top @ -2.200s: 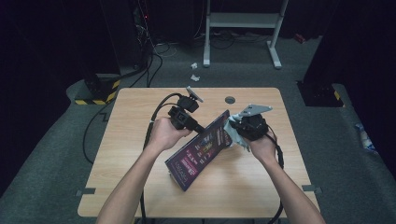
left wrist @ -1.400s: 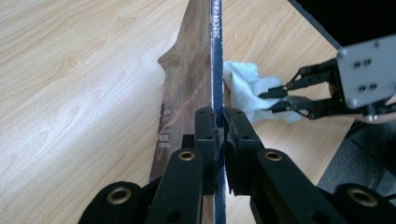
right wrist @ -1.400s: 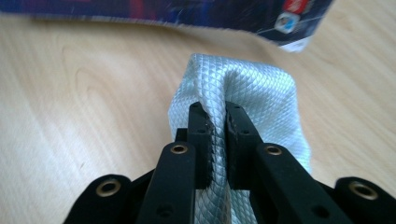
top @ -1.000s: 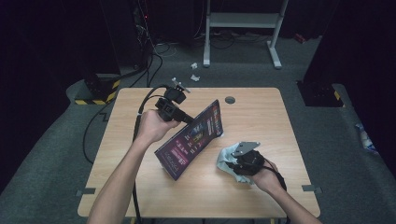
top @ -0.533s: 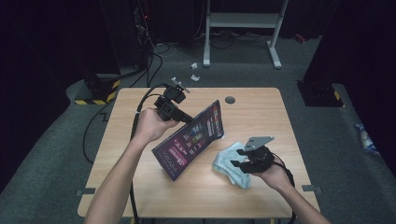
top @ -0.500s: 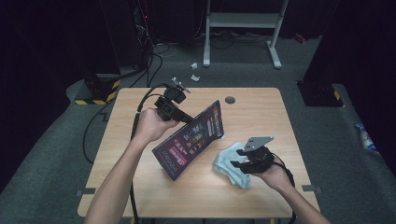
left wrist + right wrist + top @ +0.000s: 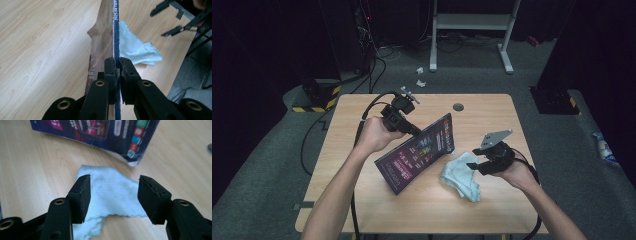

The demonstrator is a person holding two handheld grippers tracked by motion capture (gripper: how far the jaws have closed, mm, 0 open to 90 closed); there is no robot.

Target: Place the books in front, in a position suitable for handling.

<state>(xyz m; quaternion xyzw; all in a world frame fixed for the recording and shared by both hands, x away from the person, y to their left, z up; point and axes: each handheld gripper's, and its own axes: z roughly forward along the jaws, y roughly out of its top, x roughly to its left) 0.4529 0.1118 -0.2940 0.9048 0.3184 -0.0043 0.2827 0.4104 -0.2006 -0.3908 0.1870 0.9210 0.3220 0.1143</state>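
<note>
A dark blue book (image 7: 417, 152) with a colourful cover stands tilted on its lower edge on the wooden table (image 7: 357, 107). My left gripper (image 7: 412, 129) is shut on its upper edge; in the left gripper view the pads clamp the book (image 7: 115, 32) edge-on. A light blue cloth (image 7: 462, 177) lies crumpled on the table right of the book. My right gripper (image 7: 477, 159) hovers just above the cloth (image 7: 112, 192), its jaws having just been opening, with nothing between them. The book's corner (image 7: 135, 142) lies beyond the cloth.
A round cable hole (image 7: 457, 106) sits near the table's far edge. Black cables (image 7: 362, 130) trail off the left side. A metal stand (image 7: 472, 30) and dark equipment stand on the floor behind the table.
My right gripper has let go of the cloth, opened, and risen up and back from it. The cloth now lies loose on the table. The left gripper and book kept still.
</note>
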